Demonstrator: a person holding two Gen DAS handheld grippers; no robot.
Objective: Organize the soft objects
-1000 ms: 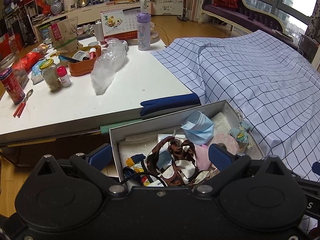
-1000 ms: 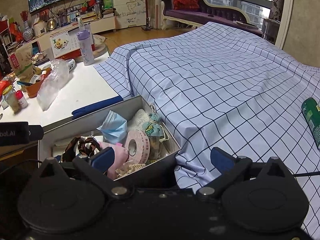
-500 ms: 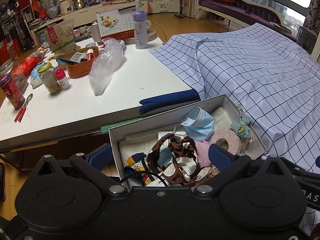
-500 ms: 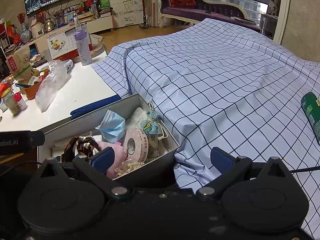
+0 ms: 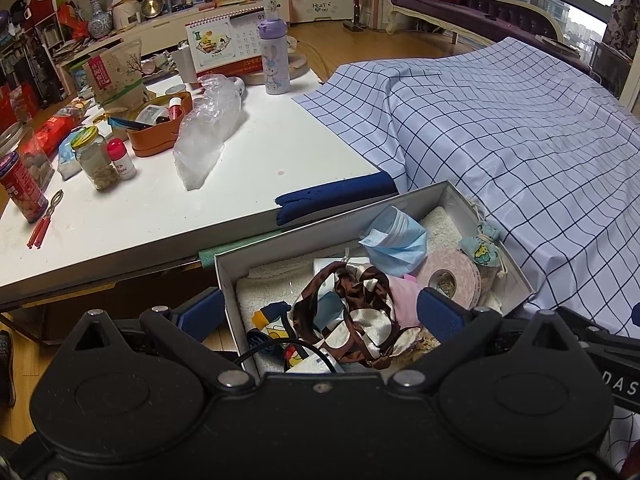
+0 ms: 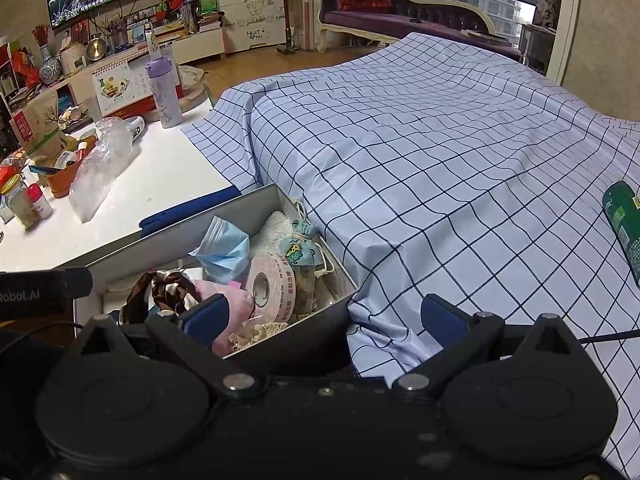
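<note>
A grey cardboard box (image 5: pixel 340 224) (image 6: pixel 200 222) holds soft things: a blue face mask (image 5: pixel 394 246) (image 6: pixel 224 250), a brown and cream patterned scarf (image 5: pixel 352 312) (image 6: pixel 166 290), a pink cloth (image 5: pixel 404 300) (image 6: pixel 236 312), a pink tape roll (image 5: pixel 450 282) (image 6: pixel 270 286) and a small drawstring pouch (image 5: pixel 482 248) (image 6: pixel 302 250). My left gripper (image 5: pixel 320 314) is open and empty, its fingers straddling the box's near end. My right gripper (image 6: pixel 324 320) is open and empty over the box's right corner.
A white table (image 5: pixel 160 196) carries jars, a plastic bag (image 5: pixel 208 132), a purple bottle (image 5: pixel 274 58) and a calendar. A folded navy cloth (image 5: pixel 336 198) lies at its edge. A checked sheet (image 6: pixel 440 152) covers the surface on the right, with a green can (image 6: pixel 624 224) on it.
Both views have shifted slightly, the box sitting a little lower and closer. Both grippers stay open and empty.
</note>
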